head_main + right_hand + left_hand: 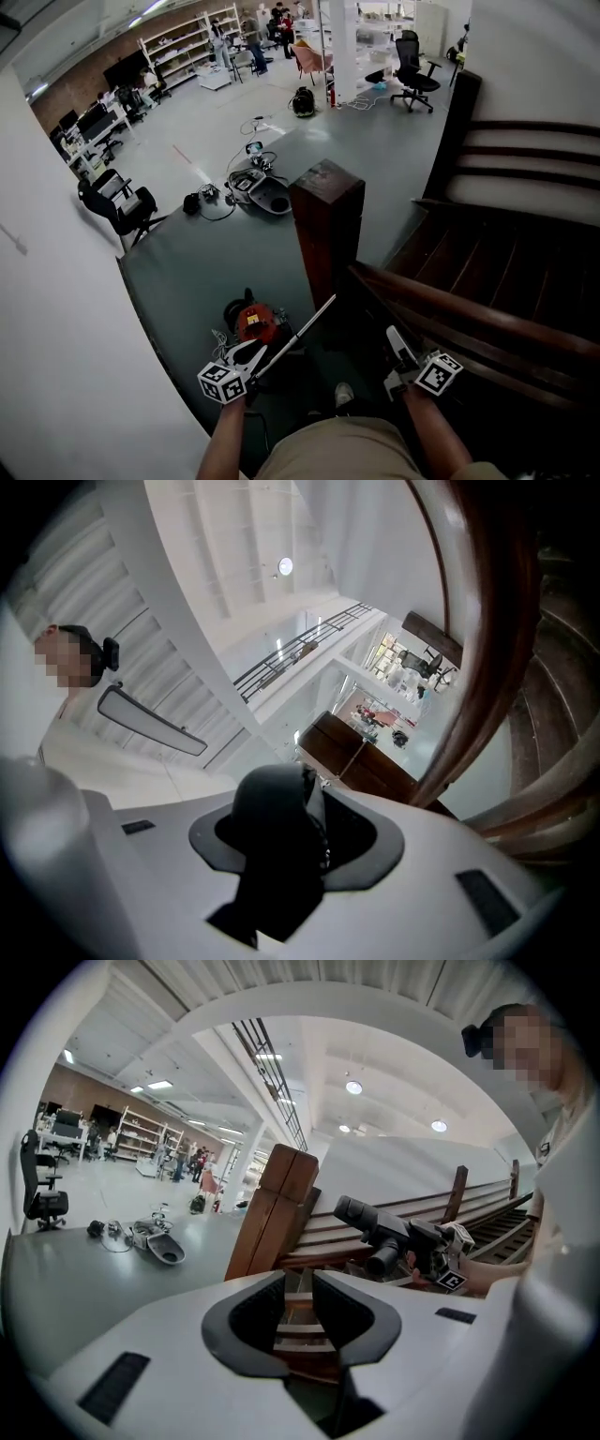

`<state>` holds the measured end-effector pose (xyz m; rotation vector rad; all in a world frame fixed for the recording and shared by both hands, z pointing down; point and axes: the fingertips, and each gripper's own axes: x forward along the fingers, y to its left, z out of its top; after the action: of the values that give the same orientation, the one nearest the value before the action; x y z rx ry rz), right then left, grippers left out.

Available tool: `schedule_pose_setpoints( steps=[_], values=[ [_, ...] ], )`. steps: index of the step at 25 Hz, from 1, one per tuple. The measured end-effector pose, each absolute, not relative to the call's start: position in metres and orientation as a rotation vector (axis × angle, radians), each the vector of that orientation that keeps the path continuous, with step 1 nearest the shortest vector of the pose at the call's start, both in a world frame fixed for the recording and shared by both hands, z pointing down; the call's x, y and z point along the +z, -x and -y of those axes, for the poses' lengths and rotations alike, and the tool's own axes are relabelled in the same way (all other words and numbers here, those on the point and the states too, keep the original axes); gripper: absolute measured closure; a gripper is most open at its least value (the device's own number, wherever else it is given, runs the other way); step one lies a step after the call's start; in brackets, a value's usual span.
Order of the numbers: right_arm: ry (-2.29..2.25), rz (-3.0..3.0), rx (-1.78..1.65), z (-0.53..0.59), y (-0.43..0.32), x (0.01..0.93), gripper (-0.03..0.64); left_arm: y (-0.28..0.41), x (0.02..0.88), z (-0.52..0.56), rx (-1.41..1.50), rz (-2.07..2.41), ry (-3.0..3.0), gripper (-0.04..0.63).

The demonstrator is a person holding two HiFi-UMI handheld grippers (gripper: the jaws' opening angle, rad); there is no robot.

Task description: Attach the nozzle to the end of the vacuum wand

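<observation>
1. one black nozzle (274,829) sits clamped between the right gripper (398,364) jaws, which are part-way closed on it, over the dark stairs (506,272) at the lower right of the head view.
2. seen from the left gripper view, the nozzle points toward the wooden post (325,220).
3. the silver wand (298,336) slants from just beside the left gripper (300,1297) up toward the post's foot; i cannot tell whether they touch.
4. left jaws stand narrowly apart, with only stair treads showing through the gap.
5. a red vacuum (255,323) lies on the grey floor (187,272) beside the wand's lower end.
6. further off, a black chair (117,202) stands by the white wall.
</observation>
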<state>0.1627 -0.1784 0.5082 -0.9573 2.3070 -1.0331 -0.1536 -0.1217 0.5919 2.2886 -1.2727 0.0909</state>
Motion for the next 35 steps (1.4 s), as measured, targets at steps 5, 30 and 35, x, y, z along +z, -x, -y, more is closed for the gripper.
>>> schedule_pose_setpoints(
  steps=[5, 30, 35],
  values=[
    [0.944, -2.339, -0.964, 0.201, -0.171, 0.513, 0.449, 0.134, 0.609, 0.147, 0.183, 1.322, -2.385, 0.473],
    [1.26, -2.573, -0.664, 0.276, -0.166, 0.615, 0.449, 0.035, 1.055, 0.384, 1.159, 0.928, -2.178, 0.354],
    [1.21, -2.653, -0.736, 0.282, -0.156, 0.649, 0.449, 0.017, 1.078, 0.402, 1.241, 0.83, -2.188, 0.357]
  ],
)
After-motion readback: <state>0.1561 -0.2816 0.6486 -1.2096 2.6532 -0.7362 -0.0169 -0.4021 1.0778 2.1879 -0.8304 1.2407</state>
